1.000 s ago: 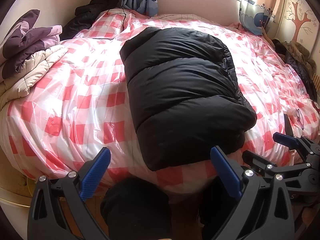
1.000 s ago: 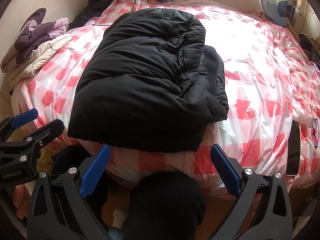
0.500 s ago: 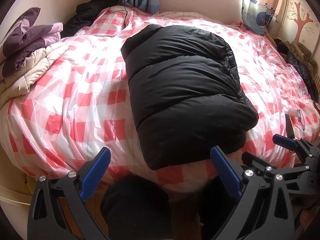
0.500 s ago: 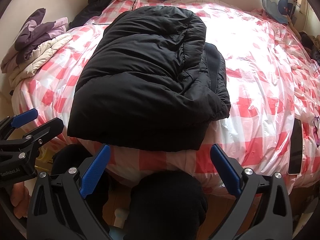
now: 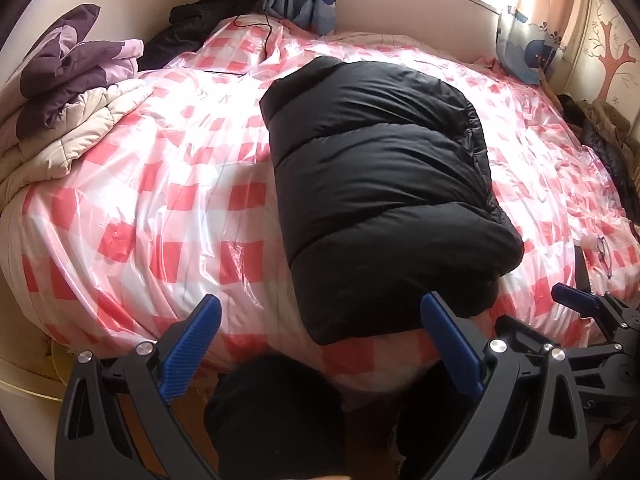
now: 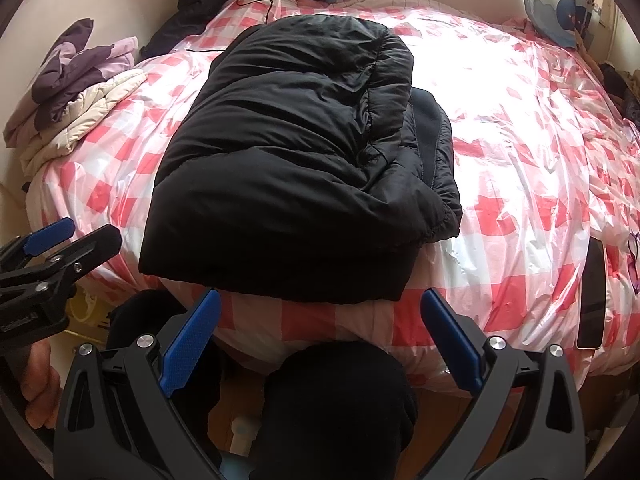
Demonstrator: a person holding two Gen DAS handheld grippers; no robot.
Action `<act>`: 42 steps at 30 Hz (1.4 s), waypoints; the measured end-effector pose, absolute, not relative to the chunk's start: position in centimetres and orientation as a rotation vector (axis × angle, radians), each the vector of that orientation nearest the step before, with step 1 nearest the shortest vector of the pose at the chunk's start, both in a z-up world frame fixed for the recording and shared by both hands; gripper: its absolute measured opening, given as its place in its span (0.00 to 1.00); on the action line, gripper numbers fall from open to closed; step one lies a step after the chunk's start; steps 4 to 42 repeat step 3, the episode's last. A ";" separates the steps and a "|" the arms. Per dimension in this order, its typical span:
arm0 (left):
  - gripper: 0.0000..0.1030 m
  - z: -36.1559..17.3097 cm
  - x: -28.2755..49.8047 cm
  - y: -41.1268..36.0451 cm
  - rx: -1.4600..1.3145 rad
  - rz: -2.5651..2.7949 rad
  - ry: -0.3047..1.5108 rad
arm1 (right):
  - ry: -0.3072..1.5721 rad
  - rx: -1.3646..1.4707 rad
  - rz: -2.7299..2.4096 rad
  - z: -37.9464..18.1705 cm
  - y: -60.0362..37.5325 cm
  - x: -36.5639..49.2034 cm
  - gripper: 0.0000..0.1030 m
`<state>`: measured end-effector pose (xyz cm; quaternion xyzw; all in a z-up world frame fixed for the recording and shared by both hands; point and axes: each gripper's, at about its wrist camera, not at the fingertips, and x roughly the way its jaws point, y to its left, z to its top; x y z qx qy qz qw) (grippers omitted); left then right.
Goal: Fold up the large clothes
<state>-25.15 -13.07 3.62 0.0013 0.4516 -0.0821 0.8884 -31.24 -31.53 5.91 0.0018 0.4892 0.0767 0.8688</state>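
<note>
Since a second ago: both wrist views shift slightly up and back from the bed edge; the jacket itself lies unchanged.

Left gripper (image 5: 320, 346): black frame, blue ribbed pads, jaws spread wide, nothing between them. Held off the near bed edge, clear of the fabric; its right pad (image 5: 448, 344) overlaps the jacket's near corner in view only. Seen also from the right wrist, low at the left, with part of a hand (image 6: 38, 392) below it.

Right gripper (image 6: 320, 344): same make, jaws equally wide, empty, centred before the jacket's near hem and apart from it.

Black quilted puffer jacket (image 6: 280, 152): already folded into a thick oblong bundle, lying lengthwise from the near edge toward the middle of the bed. A darker inner layer (image 6: 434, 136) bulges out along its right side.

Pink-and-white checked glossy plastic bed cover (image 5: 160, 208): under the jacket, wrinkled.

Dark slab-shaped phone (image 6: 592, 292): on the cover, well right of the jacket, a pair of spectacles just beyond it.

Folded purple-and-cream bedding (image 5: 68, 92): stacked at the left edge.

Black garment heap (image 5: 200, 20): at the far left corner.

Person's dark-clad knees (image 6: 340, 400): below the grippers.

Step in hand, as judged: lengthwise folds done, hands released. Next move likely calls for both grippers to close on the near hem corners and carry them over to halve the bundle, or to tuck in the right-side bulge; puffy fill may spring back.
</note>
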 end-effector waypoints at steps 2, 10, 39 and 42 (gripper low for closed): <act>0.93 3.6 -25.2 -13.1 0.006 -0.168 0.936 | 1.026 0.004 0.162 5.9 -31.7 -31.1 0.94; 0.93 3.6 -25.3 -13.1 0.007 -0.168 0.935 | 1.027 0.006 0.161 5.8 -31.7 -31.1 0.94; 0.93 3.6 -25.3 -13.1 0.007 -0.168 0.935 | 1.027 0.006 0.161 5.8 -31.7 -31.1 0.94; 0.93 3.6 -25.3 -13.1 0.007 -0.168 0.935 | 1.027 0.006 0.161 5.8 -31.7 -31.1 0.94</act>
